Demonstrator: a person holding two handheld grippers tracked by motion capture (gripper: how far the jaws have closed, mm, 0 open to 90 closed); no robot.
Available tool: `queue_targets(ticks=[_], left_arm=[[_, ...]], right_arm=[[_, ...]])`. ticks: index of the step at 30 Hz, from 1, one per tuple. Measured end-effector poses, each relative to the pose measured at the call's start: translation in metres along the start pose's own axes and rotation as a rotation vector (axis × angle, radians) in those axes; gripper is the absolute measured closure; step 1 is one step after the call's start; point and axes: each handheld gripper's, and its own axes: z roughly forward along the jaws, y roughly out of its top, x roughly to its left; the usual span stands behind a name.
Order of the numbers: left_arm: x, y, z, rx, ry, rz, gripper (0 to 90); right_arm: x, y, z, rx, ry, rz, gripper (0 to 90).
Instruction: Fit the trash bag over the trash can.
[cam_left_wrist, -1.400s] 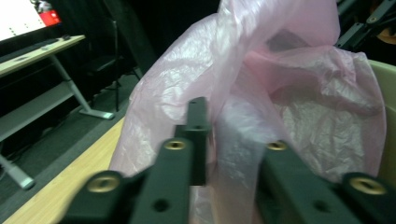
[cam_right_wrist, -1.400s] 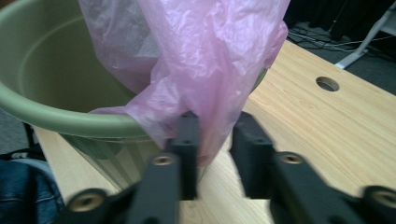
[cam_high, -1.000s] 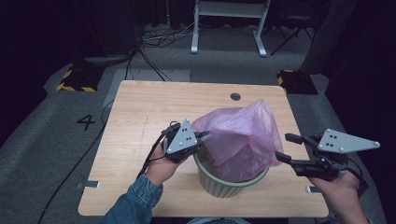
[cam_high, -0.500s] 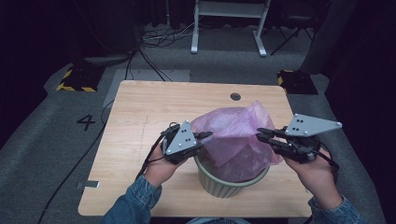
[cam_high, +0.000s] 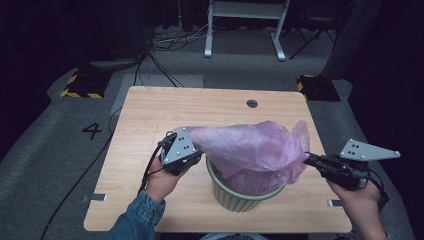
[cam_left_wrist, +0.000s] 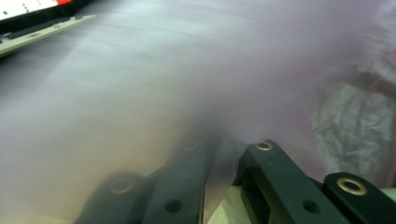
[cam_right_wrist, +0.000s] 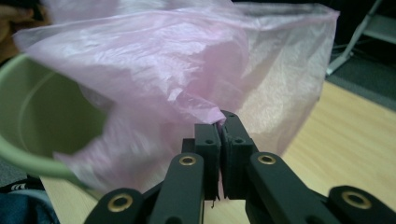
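A pale green bin (cam_high: 235, 196) stands on the wooden table (cam_high: 210, 112) near its front edge. A thin pink plastic bag (cam_high: 250, 150) is stretched wide above it, its lower part hanging inside. My left gripper (cam_high: 192, 150) is shut on the bag's left edge; in the left gripper view the pink film (cam_left_wrist: 196, 84) lies over and between the black jaws. My right gripper (cam_high: 309, 159) is shut on the bag's right edge; the right gripper view shows the jaws pinching a fold of the bag (cam_right_wrist: 187, 70), with the bin rim (cam_right_wrist: 23, 154) at the left.
A round cable hole (cam_high: 252, 103) sits in the table's far side. Beyond the table are a white frame stand (cam_high: 245, 30), floor cables (cam_high: 170, 42), and yellow-black striped blocks (cam_high: 80, 85). A "4" (cam_high: 93, 131) is marked on the grey floor.
My right gripper came in to the bag, shut on its right edge and pulled it out to the right. The bag went from a bunched mound to a wide stretched sheet. The left gripper held still.
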Motion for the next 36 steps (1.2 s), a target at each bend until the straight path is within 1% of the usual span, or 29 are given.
queue_targets(ticks=[3,4,5,6,7,8,9,10,11,12,13,14,15,18,20,21,22,24,27,28,29,30,31,32,33,35,36], left_arm=[[0.004,-0.003,0.001,0.019,0.012,-0.012,87.6],[0.004,-0.003,0.002,0.026,0.023,-0.009,84.9],[0.004,-0.003,0.001,0.027,0.048,-0.009,72.9],[0.004,-0.003,0.001,0.027,0.048,-0.009,66.3],[0.005,-0.003,0.000,0.020,0.037,-0.012,66.3],[0.004,-0.002,-0.001,0.012,0.025,-0.012,56.9],[0.004,-0.001,-0.003,0.005,0.020,-0.009,56.9],[0.002,-0.001,-0.005,-0.002,0.018,-0.004,53.6],[0.001,0.000,-0.007,-0.009,0.011,0.002,51.0],[0.001,0.000,-0.010,-0.017,0.005,0.006,51.0],[0.001,0.001,-0.012,-0.024,0.000,0.006,50.3],[0.001,0.002,-0.015,-0.032,-0.003,0.006,49.2],[0.001,0.002,-0.016,-0.037,-0.006,0.005,49.2],[0.002,0.004,-0.020,-0.051,-0.010,-0.003,48.7],[0.003,0.005,-0.020,-0.053,-0.011,-0.003,48.8],[0.003,0.006,-0.020,-0.057,-0.013,-0.004,48.8],[0.003,0.007,-0.020,-0.058,-0.015,-0.002,48.8],[0.002,0.009,-0.020,-0.055,-0.021,0.004,48.9],[0.000,0.012,-0.021,-0.048,-0.031,0.013,49.3],[-0.001,0.013,-0.021,-0.046,-0.039,0.017,49.4],[-0.003,0.014,-0.022,-0.047,-0.048,0.020,49.4],[-0.004,0.016,-0.023,-0.044,-0.054,0.028,49.4],[-0.005,0.017,-0.024,-0.043,-0.061,0.032,49.4],[-0.007,0.019,-0.024,-0.040,-0.071,0.034,49.4],[-0.008,0.020,-0.025,-0.038,-0.082,0.036,49.6],[-0.011,0.022,-0.027,-0.038,-0.095,0.039,50.0],[-0.012,0.023,-0.027,-0.037,-0.099,0.045,50.0]], right_arm=[[-0.003,-0.012,0.000,0.008,-0.005,0.016,84.8],[-0.003,-0.015,0.001,0.009,-0.007,0.019,84.4],[-0.002,-0.018,0.001,0.010,-0.010,0.016,84.4],[-0.002,-0.018,0.001,0.010,-0.010,0.016,84.4],[-0.001,-0.018,0.000,0.008,-0.014,0.010,84.3],[0.002,-0.016,-0.002,0.002,-0.018,-0.005,81.7],[0.002,-0.016,-0.002,0.002,-0.018,-0.005,81.7],[0.003,-0.015,-0.003,-0.003,-0.021,-0.013,79.4],[0.007,-0.011,-0.005,-0.011,-0.030,-0.029,73.8],[0.007,-0.011,-0.005,-0.011,-0.030,-0.029,73.8],[0.009,-0.009,-0.007,-0.016,-0.035,-0.039,68.9],[0.013,-0.005,-0.010,-0.030,-0.048,-0.058,58.2],[0.013,-0.005,-0.010,-0.030,-0.048,-0.058,58.2],[0.018,0.003,-0.015,-0.061,-0.053,-0.093,48.4],[0.021,0.010,-0.017,-0.074,-0.063,-0.124,42.1],[0.023,0.017,-0.019,-0.090,-0.076,-0.154,37.4],[0.023,0.017,-0.019,-0.090,-0.076,-0.154,37.4],[0.024,0.023,-0.018,-0.095,-0.077,-0.164,35.7],[0.027,0.032,-0.013,-0.082,-0.063,-0.191,36.4],[0.030,0.035,-0.005,-0.055,-0.064,-0.225,39.3],[0.030,0.035,-0.005,-0.055,-0.064,-0.225,39.3],[0.032,0.037,0.000,-0.034,-0.064,-0.245,43.1],[0.034,0.038,0.004,-0.012,-0.068,-0.264,49.8],[0.035,0.038,0.008,0.003,-0.084,-0.281,58.9],[0.037,0.039,0.010,0.009,-0.098,-0.286,66.0],[0.036,0.042,0.013,-0.002,-0.084,-0.261,75.7],[0.036,0.043,0.014,-0.015,-0.072,-0.244,77.6]])
